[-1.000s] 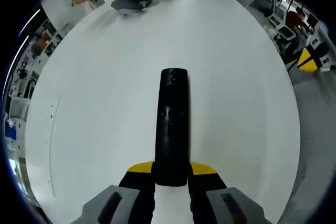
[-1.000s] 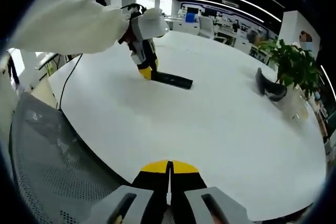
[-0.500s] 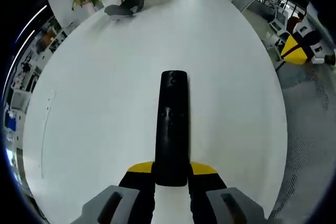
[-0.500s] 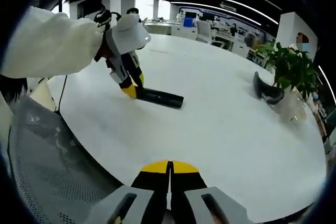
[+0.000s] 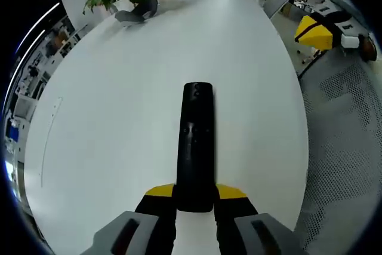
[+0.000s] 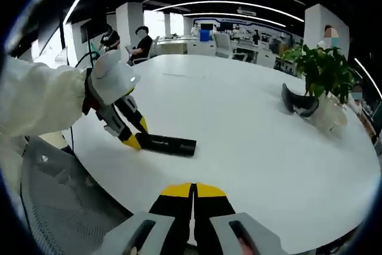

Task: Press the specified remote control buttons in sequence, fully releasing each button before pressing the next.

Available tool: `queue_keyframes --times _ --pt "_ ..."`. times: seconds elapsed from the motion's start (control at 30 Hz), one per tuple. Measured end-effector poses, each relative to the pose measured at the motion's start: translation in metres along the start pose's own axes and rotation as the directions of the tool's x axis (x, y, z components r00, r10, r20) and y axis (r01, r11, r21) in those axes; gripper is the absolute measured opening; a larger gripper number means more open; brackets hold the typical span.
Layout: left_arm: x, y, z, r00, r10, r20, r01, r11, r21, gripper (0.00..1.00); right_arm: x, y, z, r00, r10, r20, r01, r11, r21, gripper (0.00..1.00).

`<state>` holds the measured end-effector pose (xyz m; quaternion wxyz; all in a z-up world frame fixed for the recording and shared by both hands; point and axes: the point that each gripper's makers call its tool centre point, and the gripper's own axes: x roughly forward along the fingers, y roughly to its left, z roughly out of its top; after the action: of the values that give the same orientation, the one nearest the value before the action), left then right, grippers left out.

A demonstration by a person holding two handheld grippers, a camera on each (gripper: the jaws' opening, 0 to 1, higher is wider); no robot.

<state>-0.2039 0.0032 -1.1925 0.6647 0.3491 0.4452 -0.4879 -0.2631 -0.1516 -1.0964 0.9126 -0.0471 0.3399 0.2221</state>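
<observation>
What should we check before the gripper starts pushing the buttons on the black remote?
1. Remote held steady: ok, the left gripper is shut on its near end.
2. Remote over the white table: ok in both views; whether it rests on it, cannot tell.
3. Button side facing up: ok, buttons show in the left gripper view.
4. Right gripper ready to press: ok, jaws shut, holding nothing.
5. Right gripper near the buttons: not ok, it is at the table edge, apart from the remote.
6. Which button comes first: cannot tell, the labels are too small.
</observation>
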Motion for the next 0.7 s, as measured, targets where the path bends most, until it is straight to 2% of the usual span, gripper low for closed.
queue_keyframes --times 0.2,0.33,0.4,0.53,0.7 --pt "-0.003 -0.020 -0.006 1.000 0.004 0.025 -0.004 1.000 -0.021 0.23 -0.001 0.006 0.011 0.999 0.021 0.030 -0.021 1.000 0.010 0.00" --pt "-0.005 -0.036 -0.010 0.999 0.004 0.052 -0.003 1.000 -0.025 0.23 0.003 0.015 0.027 0.997 0.064 0.048 -0.065 0.998 0.023 0.00" --pt "-0.006 -0.044 -0.011 0.996 0.011 0.093 -0.006 0.998 -0.059 0.23 0.007 0.020 0.034 0.994 0.091 0.058 -0.093 0.995 0.027 0.00" --pt "-0.008 -0.061 -0.015 0.992 0.010 0.123 -0.004 0.999 -0.051 0.23 0.017 0.026 0.044 0.989 0.134 0.065 -0.139 0.988 0.068 0.00" --pt "-0.010 -0.077 -0.016 0.983 0.015 0.183 -0.002 0.998 -0.070 0.23 0.031 0.033 0.038 0.982 0.187 0.020 -0.188 0.974 0.129 0.00"
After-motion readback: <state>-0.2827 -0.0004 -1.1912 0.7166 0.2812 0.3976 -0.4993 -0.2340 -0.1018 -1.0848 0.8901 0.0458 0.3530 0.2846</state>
